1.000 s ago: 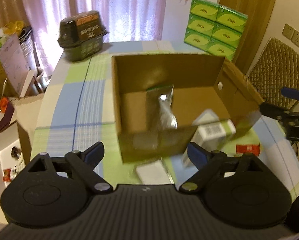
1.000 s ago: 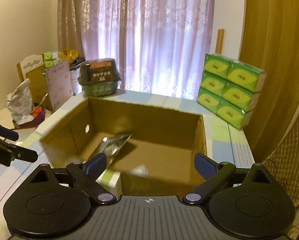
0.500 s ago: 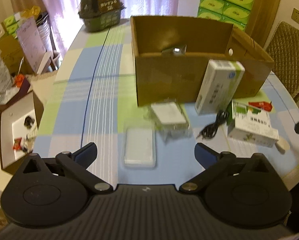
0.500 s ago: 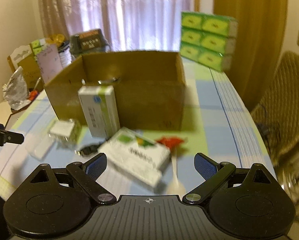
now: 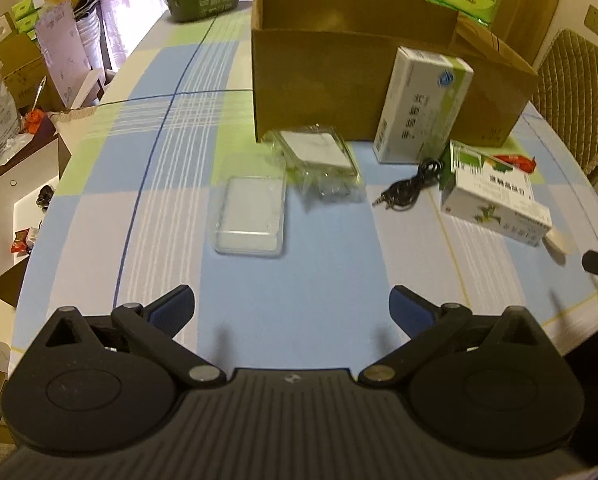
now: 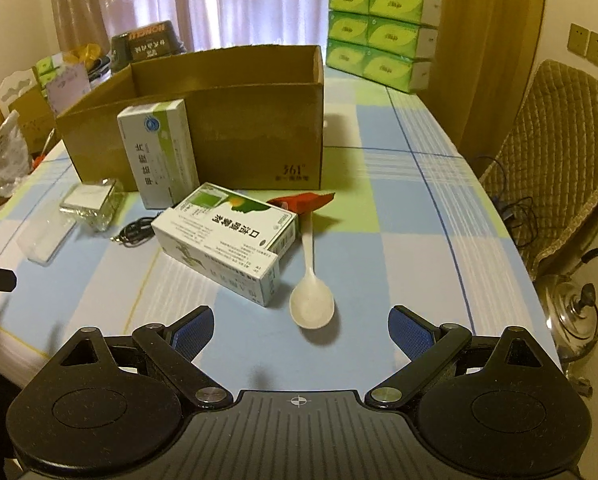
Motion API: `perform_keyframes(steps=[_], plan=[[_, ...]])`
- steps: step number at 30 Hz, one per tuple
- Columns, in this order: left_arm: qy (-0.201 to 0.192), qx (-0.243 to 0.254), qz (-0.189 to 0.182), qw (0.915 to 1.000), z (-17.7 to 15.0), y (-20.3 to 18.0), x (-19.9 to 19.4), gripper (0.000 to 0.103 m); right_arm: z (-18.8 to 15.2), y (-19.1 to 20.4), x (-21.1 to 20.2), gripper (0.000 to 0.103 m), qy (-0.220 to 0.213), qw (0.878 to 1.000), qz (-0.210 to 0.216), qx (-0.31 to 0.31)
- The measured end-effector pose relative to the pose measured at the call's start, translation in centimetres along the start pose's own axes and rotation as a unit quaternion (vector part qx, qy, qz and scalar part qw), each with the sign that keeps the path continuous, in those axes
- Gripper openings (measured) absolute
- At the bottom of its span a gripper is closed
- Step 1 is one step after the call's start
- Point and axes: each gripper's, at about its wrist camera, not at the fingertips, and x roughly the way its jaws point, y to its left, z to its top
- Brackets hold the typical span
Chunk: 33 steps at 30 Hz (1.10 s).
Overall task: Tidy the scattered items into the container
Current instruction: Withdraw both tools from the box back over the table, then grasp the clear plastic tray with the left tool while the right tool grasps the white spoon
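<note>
Left gripper (image 5: 291,306) spread wide and empty above the near edge of the bench (image 5: 327,280); clear plastic case (image 5: 252,214) lying just ahead, crinkled clear packet (image 5: 319,160) beyond it. Right gripper (image 6: 299,326) likewise wide, holding nothing, white spoon (image 6: 311,300) close in front, bowl nearest. Spoon handle and red wrapper (image 6: 303,200) plain only from the right wrist. Two medicine boxes: one flat (image 6: 227,240), one upright (image 6: 159,156) against the cardboard box (image 6: 239,120). One black cable (image 5: 409,190). Farthest, six green tissue packs (image 6: 383,32).
</note>
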Motion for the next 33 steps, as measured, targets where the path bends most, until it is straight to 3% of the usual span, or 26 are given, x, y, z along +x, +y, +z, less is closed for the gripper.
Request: perform_keyframes(steps=[11,12,13,14,21,24,33], plan=[[0.005,0.011,0.013,0.9998,0.4,-0.1,1.7,0.102,-0.3,-0.3,2.6,0.098,0.012,1.000,0.003,-0.010],[0.005,0.013,0.014,0.9998,0.5,-0.3,1.9,0.102,-0.3,-0.4,2.9,0.096,0.013,1.000,0.003,-0.011],[0.005,0.015,0.014,0.9998,0.5,-0.4,2.0,0.102,-0.3,-0.5,3.2,0.084,0.016,1.000,0.006,-0.013],[0.005,0.017,0.014,0.9998,0.6,-0.5,2.2,0.102,-0.3,-0.6,3.5,0.080,0.021,1.000,0.007,-0.014],[0.003,0.031,0.025,0.9992,1.1,-0.8,3.3,0.102,-0.2,-1.1,5.1,0.080,0.022,0.999,0.004,-0.023],[0.004,0.031,0.025,0.9992,1.4,-0.8,3.7,0.102,-0.2,-1.3,5.8,0.066,0.026,0.999,0.006,-0.023],[-0.003,0.039,0.025,0.9989,2.1,-1.1,4.7,0.102,-0.2,-1.5,6.7,0.065,0.021,0.999,0.008,-0.033]])
